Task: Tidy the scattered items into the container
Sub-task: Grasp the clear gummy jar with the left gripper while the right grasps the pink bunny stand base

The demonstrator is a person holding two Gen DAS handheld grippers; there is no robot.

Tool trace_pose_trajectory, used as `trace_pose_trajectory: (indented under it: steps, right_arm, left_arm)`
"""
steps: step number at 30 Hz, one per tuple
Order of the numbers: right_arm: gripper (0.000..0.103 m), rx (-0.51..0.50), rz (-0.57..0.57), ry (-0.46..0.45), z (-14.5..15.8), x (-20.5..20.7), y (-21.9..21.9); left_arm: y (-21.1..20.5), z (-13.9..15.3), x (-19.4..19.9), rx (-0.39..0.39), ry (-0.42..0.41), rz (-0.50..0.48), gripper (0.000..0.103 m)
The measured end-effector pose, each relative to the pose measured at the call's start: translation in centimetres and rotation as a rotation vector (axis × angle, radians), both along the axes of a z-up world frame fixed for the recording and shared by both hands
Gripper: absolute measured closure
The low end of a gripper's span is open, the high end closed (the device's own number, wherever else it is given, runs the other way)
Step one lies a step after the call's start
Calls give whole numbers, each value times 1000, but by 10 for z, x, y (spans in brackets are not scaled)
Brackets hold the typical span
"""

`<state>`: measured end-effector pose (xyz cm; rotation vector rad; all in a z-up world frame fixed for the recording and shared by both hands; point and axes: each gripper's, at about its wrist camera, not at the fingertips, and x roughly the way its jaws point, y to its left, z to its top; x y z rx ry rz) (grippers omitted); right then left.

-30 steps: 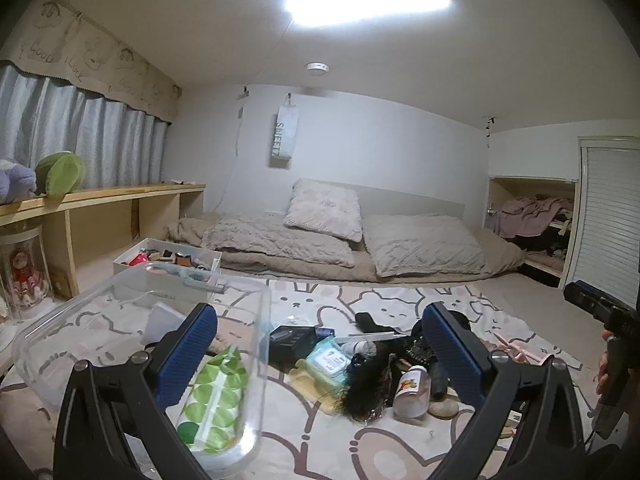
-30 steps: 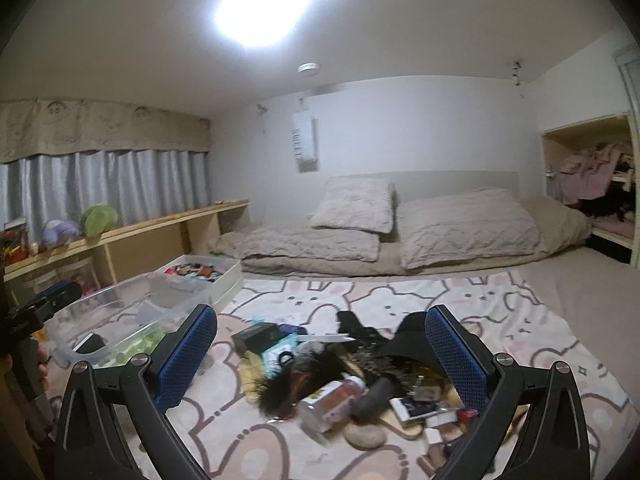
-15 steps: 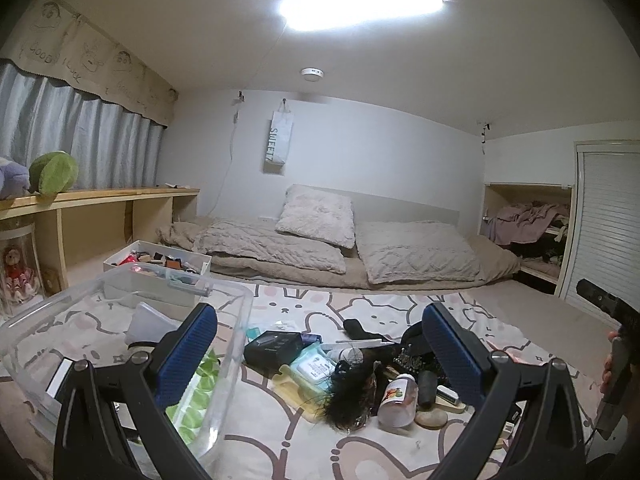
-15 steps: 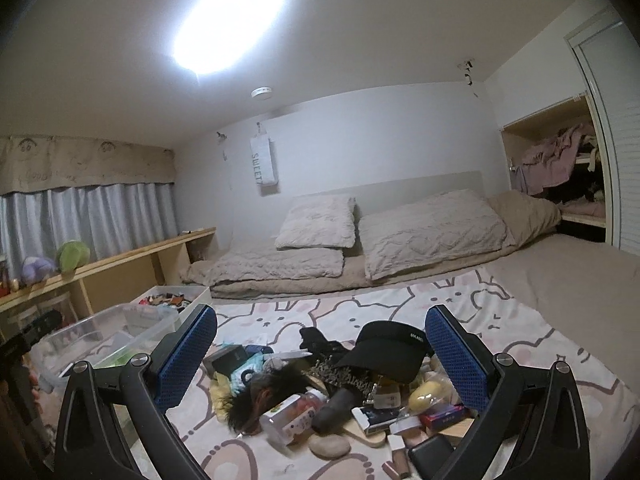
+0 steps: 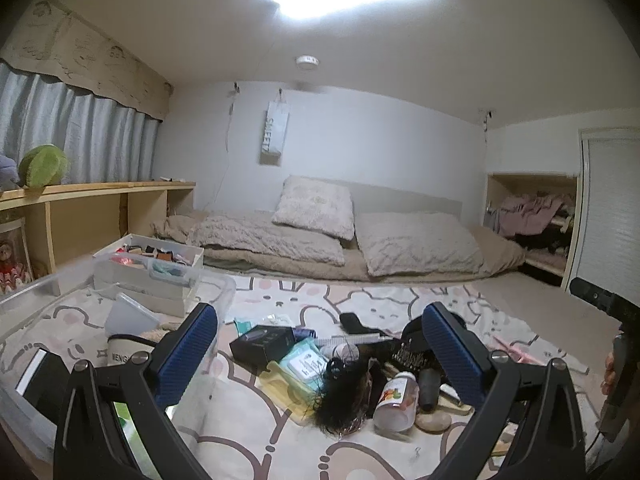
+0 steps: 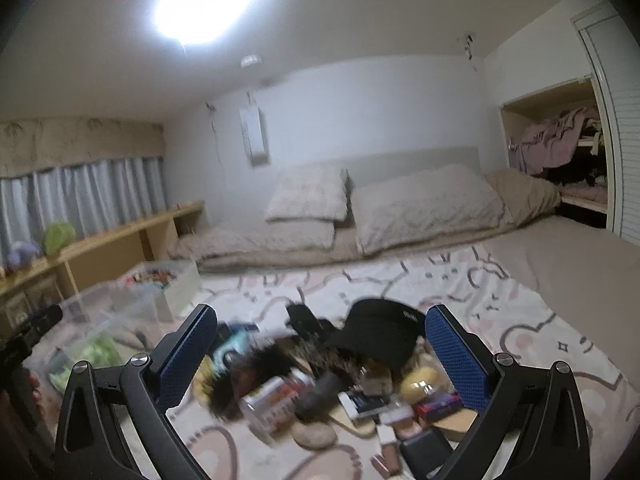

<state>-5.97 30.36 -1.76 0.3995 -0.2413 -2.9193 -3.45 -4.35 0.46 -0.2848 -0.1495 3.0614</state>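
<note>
Bunny-print blanket (image 5: 400,300); furry, boxy clutter (image 5: 352,372) beside clear plastic container (image 5: 216,296).

A narrow white hanging sign (image 5: 274,133) on the far wall carries the word "SWEET" running top to bottom in grey capitals. In the left wrist view, a cream pouch (image 5: 127,352) inside the clear container (image 5: 224,289) shows the dark letters "MENG", the rest cut off by the left tongs. The black cap (image 6: 382,330) bears a small white mark too blurred to read. The teal packet (image 5: 306,364) has a printed label, illegible.
</note>
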Motion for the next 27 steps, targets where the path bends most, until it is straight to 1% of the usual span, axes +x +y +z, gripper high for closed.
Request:
trace_pose_trajectory:
  steps: [5, 9, 11, 14, 17, 24, 27]
  right_arm:
    - [0, -51, 11, -14, -18, -8, 12]
    - [0, -28, 9, -33, -30, -12, 16]
    - [0, -16, -15, -76, -38, -17, 20]
    - [0, -29, -54, -130, -46, -24, 27]
    - [0, -28, -80, -144, -54, -29, 37]
    - [0, -29, -123, -165, -79, -46, 76]
    - [0, -82, -149, -196, -91, -54, 98]
  left_arm:
    - [18, -21, -18, -28, -60, -27, 0]
    - [28, -39, -30, -38, -104, -33, 0]
    - [33, -48, -38, -40, -135, -34, 0]
    - [42, -63, -50, -47, -188, -38, 0]
    - [52, -78, -61, -48, -241, -56, 0]
    - [85, -117, -85, -34, -357, -118, 0]
    - [100, -131, -93, -50, -393, -139, 0]
